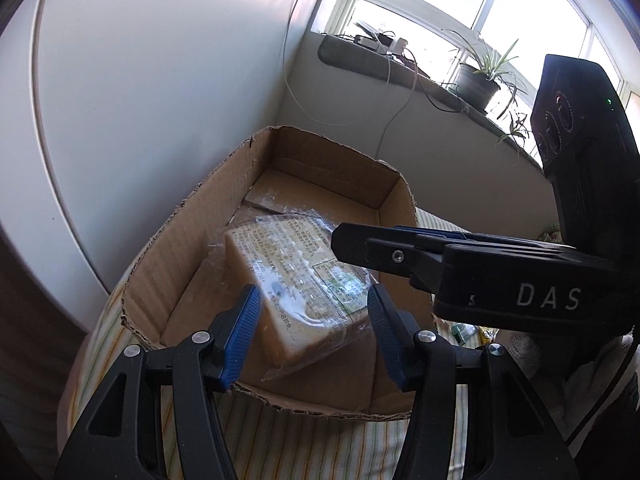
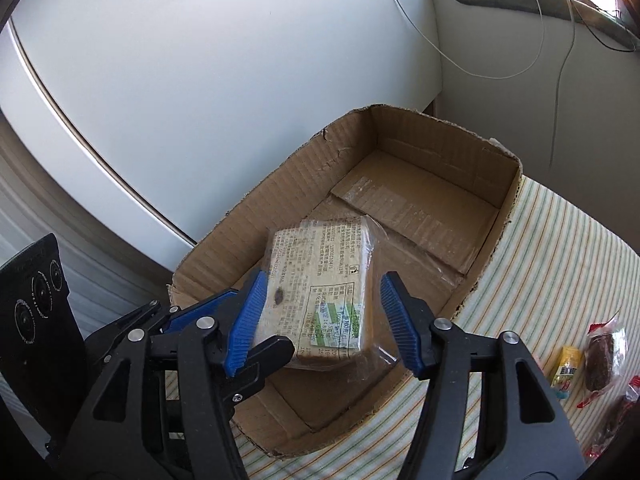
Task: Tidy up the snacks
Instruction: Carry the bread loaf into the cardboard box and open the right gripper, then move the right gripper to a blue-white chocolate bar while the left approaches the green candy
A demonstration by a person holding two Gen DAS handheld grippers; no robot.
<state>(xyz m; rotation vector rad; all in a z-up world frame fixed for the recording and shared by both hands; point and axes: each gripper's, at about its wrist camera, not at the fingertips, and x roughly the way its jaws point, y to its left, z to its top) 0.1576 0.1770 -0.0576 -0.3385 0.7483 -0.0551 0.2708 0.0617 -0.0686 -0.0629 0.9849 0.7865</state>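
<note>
A clear-wrapped bread snack (image 1: 296, 284) with printed text lies tilted inside an open cardboard box (image 1: 192, 216). It also shows in the right wrist view (image 2: 324, 284), in the box (image 2: 432, 148). My left gripper (image 1: 314, 332) is open, its blue pads on either side of the snack and apart from it. My right gripper (image 2: 322, 322) is open too, hovering just above the snack; from the left wrist view it (image 1: 460, 268) reaches in from the right. Neither holds anything.
The box stands on a striped cloth (image 2: 560, 248). Several small wrapped snacks (image 2: 600, 360) and a yellow packet (image 2: 566, 366) lie to its right. A white wall (image 2: 200, 60), a windowsill with cables (image 1: 384, 60) and a potted plant (image 1: 480, 80) stand behind.
</note>
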